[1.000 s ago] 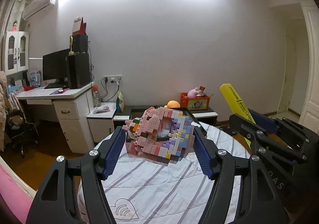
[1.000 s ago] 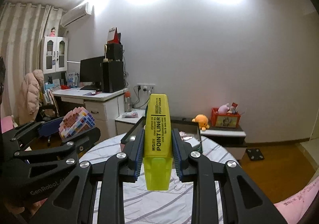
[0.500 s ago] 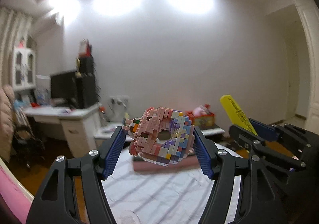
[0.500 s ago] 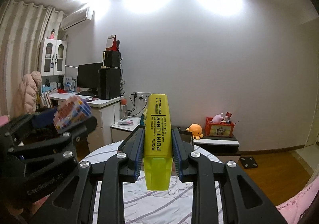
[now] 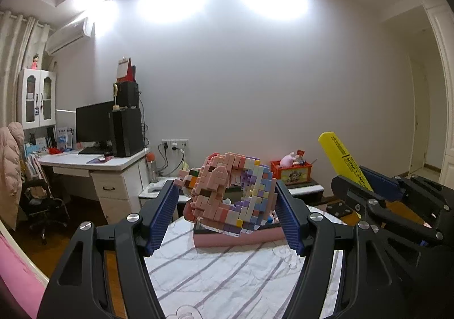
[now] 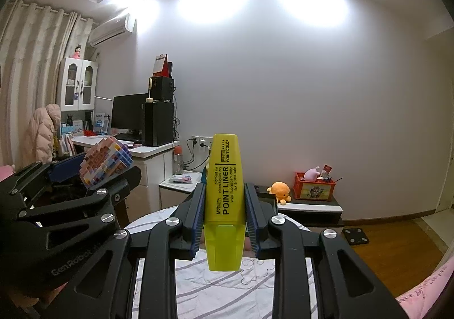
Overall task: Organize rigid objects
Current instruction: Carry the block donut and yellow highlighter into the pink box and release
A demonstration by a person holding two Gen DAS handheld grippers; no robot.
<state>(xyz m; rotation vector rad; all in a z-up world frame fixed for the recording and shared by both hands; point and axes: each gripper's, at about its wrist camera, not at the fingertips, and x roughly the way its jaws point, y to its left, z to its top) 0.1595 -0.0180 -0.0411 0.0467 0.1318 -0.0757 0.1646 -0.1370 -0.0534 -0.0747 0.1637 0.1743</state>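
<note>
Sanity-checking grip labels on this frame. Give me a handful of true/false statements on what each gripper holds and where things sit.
1. The left gripper is closed on a pink and pastel brick model. True.
2. The right gripper is empty. False: it is shut on a yellow highlighter printed POINT LINER.
3. The highlighter lies flat across the pads. False: it stands lengthwise between them, one end rising above the fingers.
4. Both held items are in the air above the striped tablecloth. True.
5. The orange plush toy sits on the desk beside the monitor. False: it is on the low cabinet against the wall, left of the red box.
</note>
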